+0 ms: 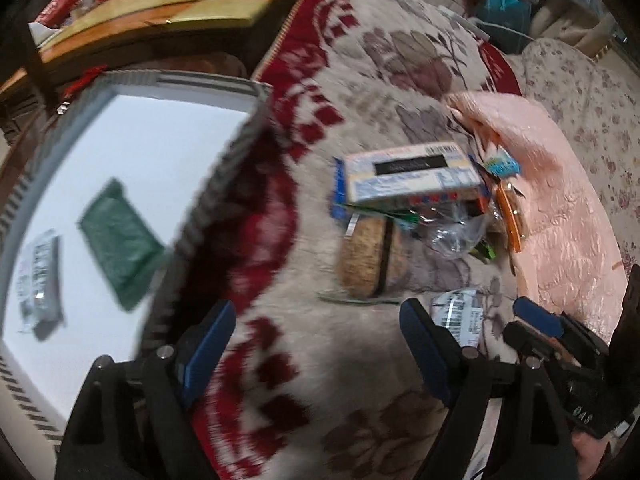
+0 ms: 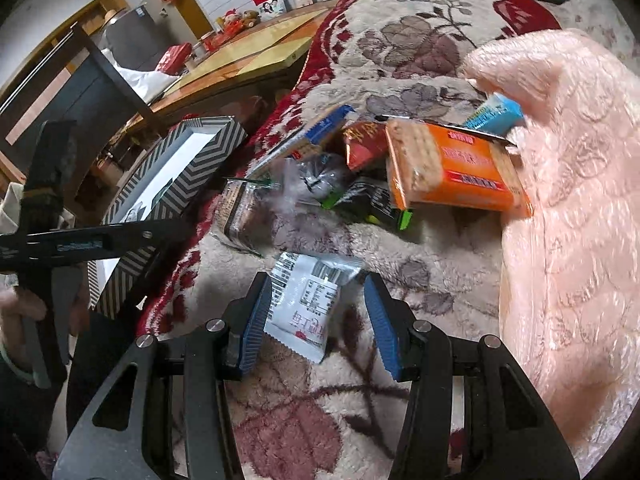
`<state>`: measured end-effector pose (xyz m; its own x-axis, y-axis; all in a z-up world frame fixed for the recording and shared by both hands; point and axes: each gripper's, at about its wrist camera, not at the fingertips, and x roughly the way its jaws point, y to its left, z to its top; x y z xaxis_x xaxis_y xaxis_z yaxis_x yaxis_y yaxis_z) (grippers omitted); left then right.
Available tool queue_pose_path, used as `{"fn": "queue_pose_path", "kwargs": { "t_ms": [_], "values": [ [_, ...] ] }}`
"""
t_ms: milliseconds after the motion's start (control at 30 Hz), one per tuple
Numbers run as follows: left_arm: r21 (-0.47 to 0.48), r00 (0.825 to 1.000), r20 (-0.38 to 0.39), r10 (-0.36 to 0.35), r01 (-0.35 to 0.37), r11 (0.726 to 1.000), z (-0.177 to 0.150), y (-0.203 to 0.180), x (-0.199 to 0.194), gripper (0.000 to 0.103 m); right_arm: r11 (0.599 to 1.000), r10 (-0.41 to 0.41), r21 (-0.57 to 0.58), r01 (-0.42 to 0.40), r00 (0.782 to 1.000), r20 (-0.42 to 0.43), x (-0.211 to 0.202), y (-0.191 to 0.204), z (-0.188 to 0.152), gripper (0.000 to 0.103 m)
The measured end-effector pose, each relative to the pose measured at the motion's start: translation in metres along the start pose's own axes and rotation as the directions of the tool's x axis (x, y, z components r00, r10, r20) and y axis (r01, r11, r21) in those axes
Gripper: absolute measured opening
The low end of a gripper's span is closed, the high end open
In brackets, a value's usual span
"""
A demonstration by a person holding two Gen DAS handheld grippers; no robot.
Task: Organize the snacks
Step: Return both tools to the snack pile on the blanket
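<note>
Right gripper [image 2: 316, 316] jaws spread, straddling small white crinkly foil snack packet [image 2: 306, 300] lying on floral plush blanket [image 2: 360, 360], near the snack pile. Light, soft, slippery; gripping mid-body seems best. Left gripper [image 1: 316, 352] jaws spread, holding nothing, beside white chevron-edged box [image 1: 120, 152].

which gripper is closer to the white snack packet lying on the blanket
Right. The right gripper is open with the white snack packet between its fingers. The left gripper, also open, sits off to the packet's left, nearer the striped box.

Home living room: floral blanket [image 2: 404, 44], family photos [image 2: 272, 6]
</note>
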<state>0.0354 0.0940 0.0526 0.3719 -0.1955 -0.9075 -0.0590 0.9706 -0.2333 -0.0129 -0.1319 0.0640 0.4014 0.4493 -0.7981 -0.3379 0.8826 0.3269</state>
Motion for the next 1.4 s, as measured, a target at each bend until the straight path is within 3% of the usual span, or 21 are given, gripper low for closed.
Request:
{"fn": "queue_pose_path", "kwargs": {
  "t_ms": [467,1100,1267,1400],
  "values": [
    [-0.005,0.999,-0.035,0.0,0.0,1.0,0.008,-0.014,0.014,0.086,0.999,0.003,0.052,-0.003,1.0,-0.001,0.006,0.007,-0.013,0.048],
    [-0.014,0.997,-0.042,0.061,-0.062,0.998,-0.009,-0.016,-0.001,0.086,0.996,-0.031,0.085,0.029,0.999,0.017,-0.03,0.032,-0.039,0.048],
    [-0.018,0.999,-0.039,0.035,-0.036,0.999,-0.008,-0.014,-0.001,0.086,0.996,-0.018,0.083,0.017,1.0,0.016,-0.031,0.025,-0.043,0.048],
    [-0.008,0.999,-0.046,0.001,-0.002,1.0,-0.004,-0.015,0.005,0.086,0.988,-0.011,0.157,0.008,1.0,0.018,-0.032,-0.001,-0.041,0.048]
  ]
}}
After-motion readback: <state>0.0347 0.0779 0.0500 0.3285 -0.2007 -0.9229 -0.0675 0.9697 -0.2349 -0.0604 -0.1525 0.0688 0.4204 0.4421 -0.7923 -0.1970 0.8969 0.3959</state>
